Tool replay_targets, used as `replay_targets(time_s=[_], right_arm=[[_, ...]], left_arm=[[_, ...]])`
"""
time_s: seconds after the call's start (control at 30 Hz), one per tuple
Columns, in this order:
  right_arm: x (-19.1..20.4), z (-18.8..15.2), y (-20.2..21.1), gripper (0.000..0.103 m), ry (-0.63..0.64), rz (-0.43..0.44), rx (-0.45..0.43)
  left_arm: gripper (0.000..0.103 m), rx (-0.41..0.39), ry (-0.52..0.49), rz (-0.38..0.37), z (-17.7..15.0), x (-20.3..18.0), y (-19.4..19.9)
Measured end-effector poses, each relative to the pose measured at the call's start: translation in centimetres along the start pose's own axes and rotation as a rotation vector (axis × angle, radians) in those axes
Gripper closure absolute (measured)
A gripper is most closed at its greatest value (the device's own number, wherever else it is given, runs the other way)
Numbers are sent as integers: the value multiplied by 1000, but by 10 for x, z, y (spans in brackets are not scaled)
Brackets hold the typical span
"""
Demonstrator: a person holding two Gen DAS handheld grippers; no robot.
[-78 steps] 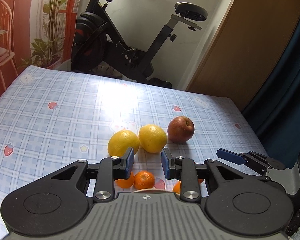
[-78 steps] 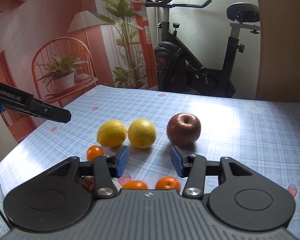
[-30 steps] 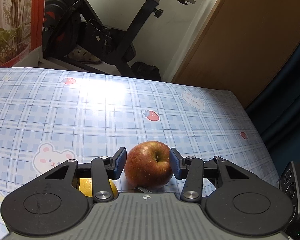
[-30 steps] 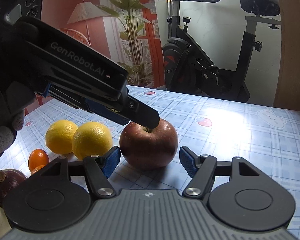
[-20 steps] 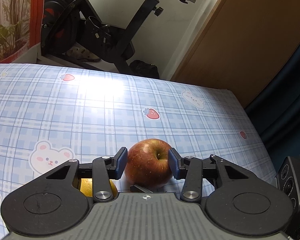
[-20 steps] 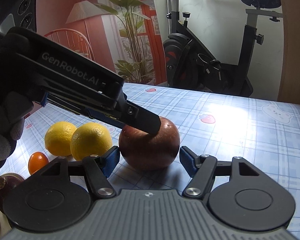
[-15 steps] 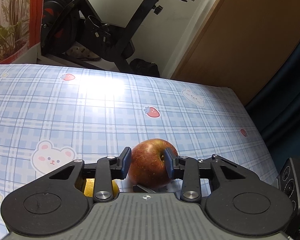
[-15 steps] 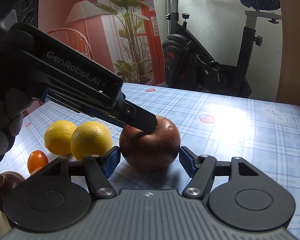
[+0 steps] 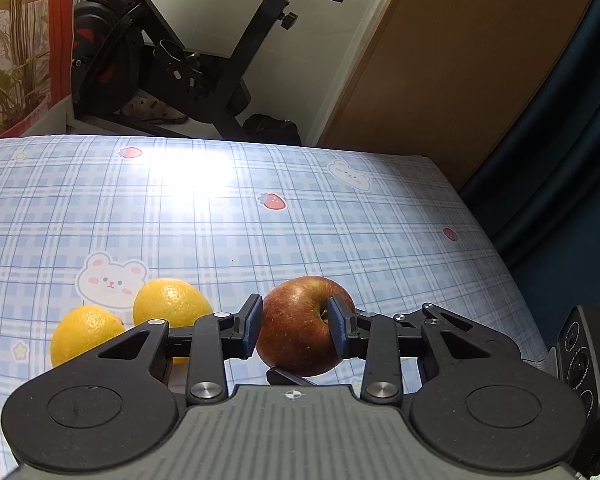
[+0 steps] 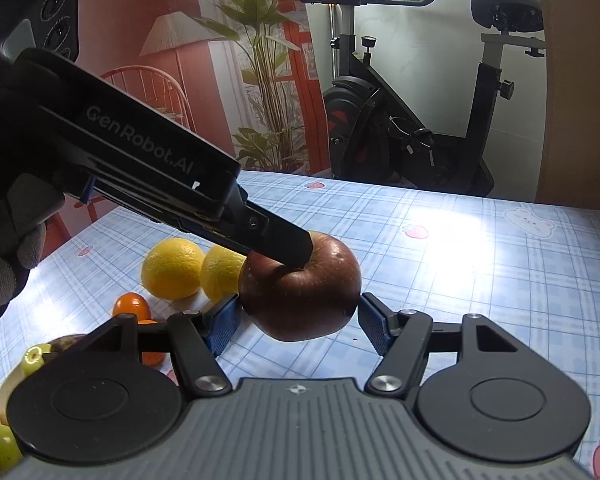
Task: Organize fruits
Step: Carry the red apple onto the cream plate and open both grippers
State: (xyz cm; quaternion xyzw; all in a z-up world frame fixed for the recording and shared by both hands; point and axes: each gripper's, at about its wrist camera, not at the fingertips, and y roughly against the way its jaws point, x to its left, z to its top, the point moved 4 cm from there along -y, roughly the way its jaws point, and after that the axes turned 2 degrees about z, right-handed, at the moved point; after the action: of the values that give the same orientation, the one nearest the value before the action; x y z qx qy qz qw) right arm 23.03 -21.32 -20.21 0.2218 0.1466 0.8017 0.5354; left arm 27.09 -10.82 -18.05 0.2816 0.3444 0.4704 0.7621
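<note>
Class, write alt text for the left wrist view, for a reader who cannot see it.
The left tongs grip a red apple between their blue pads, above a table covered in a blue checked cloth printed with bears and strawberries. Two yellow citrus fruits lie on the cloth to the left, and an exercise bike stands beyond the table's far edge.

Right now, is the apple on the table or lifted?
Lifted. The left gripper clamps the apple; in the right wrist view it hangs above the tablecloth.
</note>
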Motion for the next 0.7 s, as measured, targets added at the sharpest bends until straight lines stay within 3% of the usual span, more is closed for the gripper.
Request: replay_targets(time_s=[0.43,0.7], right_arm=[[66,-19,44,36,7,8,9],[94,-39,56,36,30,13,57]], left_arm=[[65,-9,8,-21,-54,4,67],[65,10,27,-34,-83,11,82]])
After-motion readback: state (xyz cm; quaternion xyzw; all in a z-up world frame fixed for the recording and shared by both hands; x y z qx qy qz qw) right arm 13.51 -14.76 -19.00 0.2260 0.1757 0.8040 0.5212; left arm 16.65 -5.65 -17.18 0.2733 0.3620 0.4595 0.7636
